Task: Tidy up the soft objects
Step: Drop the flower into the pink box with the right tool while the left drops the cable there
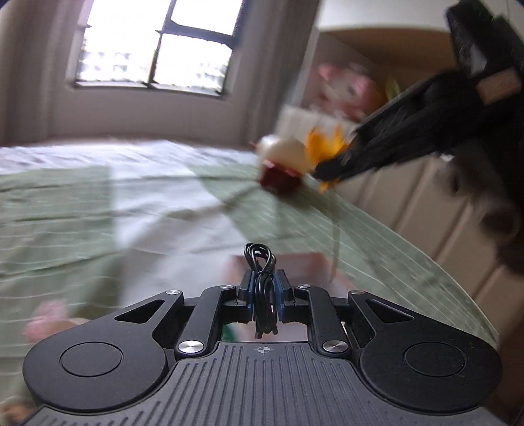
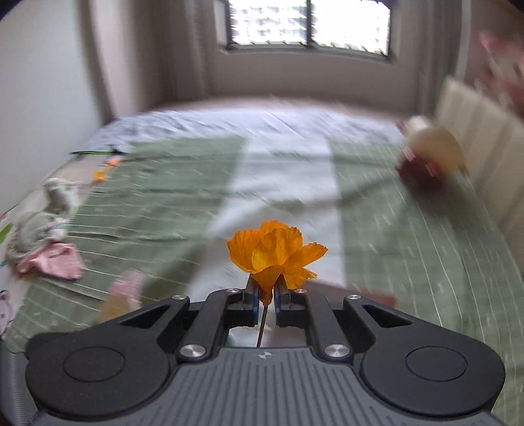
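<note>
A: Holding a bundled black cable [image 1: 262,288], your left gripper [image 1: 262,291] has its blue pads pressed against the coil from both sides; the loops stick up above the fingertips and a plug end hangs below them.

B: And your right gripper [image 2: 266,295]?

A: It is clamped on the base of an orange fabric flower [image 2: 276,250]. The thin stem runs down between the pads and the petals spread just above them. From the left wrist view you can see the same gripper [image 1: 330,168] reaching in from the right with the flower [image 1: 322,145] at its tip.

B: What lies under you?

A: The bed [image 2: 425,262], covered in a green striped sheet with a pale band across the middle. Both views are blurred, so small details are hard to read.

B: Anything else on it?

A: Near the bed's left edge you have a grey plush toy [image 2: 46,216] lying on a pink cloth [image 2: 54,260]. Further along that edge sits a small orange thing [image 2: 100,175], too blurred to name. Toward the far right edge there is a cream and dark red plush [image 2: 429,154], close to the pale headboard [image 2: 484,137].

B: Beyond the bed?

A: A window [image 2: 308,23] in the far wall, bright with daylight.
</note>
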Motion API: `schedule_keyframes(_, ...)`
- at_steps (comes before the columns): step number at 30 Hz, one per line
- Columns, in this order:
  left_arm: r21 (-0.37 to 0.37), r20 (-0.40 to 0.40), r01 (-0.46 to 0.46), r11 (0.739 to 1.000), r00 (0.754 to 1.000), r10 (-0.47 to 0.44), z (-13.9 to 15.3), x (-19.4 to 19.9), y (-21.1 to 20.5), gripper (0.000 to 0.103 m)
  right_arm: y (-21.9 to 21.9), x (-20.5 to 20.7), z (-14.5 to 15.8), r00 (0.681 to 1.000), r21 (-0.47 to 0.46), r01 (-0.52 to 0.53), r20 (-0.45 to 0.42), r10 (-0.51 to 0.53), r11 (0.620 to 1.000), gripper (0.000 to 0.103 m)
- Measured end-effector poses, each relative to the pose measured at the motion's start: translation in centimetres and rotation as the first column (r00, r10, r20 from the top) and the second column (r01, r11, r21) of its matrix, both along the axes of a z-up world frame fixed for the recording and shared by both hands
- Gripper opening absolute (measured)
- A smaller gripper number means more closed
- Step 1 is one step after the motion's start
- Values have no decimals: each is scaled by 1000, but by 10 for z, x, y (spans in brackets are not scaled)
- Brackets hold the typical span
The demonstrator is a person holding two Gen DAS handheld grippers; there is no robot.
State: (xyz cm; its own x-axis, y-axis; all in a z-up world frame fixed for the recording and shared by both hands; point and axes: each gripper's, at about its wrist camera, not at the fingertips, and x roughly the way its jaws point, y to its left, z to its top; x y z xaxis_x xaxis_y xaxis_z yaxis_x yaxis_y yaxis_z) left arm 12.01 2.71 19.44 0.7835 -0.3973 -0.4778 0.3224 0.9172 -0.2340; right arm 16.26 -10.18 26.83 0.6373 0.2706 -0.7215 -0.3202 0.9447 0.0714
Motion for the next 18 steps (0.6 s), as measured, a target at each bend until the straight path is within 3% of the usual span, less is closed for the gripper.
schedule_keyframes(2,-60,-56,47,997,997,-51,-17,27,-22,16,-28,18,-35,997,30,29,-77,-27,999,12)
schedule_keyframes(4,-190,-172,86,978,978,-119,-46,60,-32,21,-52,36,-73,986,70,49,-165,-37,996,30)
schedule_keyframes(5,-221,-252,74,973,959,-130,-65,78,-39,20,-65,42,-90,978,70,92,-193,-77,993,34)
schedule_keyframes(7,-167,-301,29,986,950,-79,-91,94,-48,21,-85,41,-115,971,73,130,-209,-112,989,39)
schedule_keyframes(9,-120,-251,28,992,966,-57,-98,93,-52,21,-102,31,-129,972,91,136,-206,-115,987,40)
schedule_keyframes(13,-222,-140,-10,975,990,-22,-84,73,-26,21,-126,-2,-131,986,85,132,-111,-122,988,55)
schedule_keyframes(16,-135,-64,-30,990,998,21,-72,45,-2,21,-132,-35,-123,994,71,106,-8,-106,992,67)
schedule_keyframes(18,-63,-36,-74,995,997,72,-67,16,21,21,-129,-54,-120,995,72,86,34,-89,994,69)
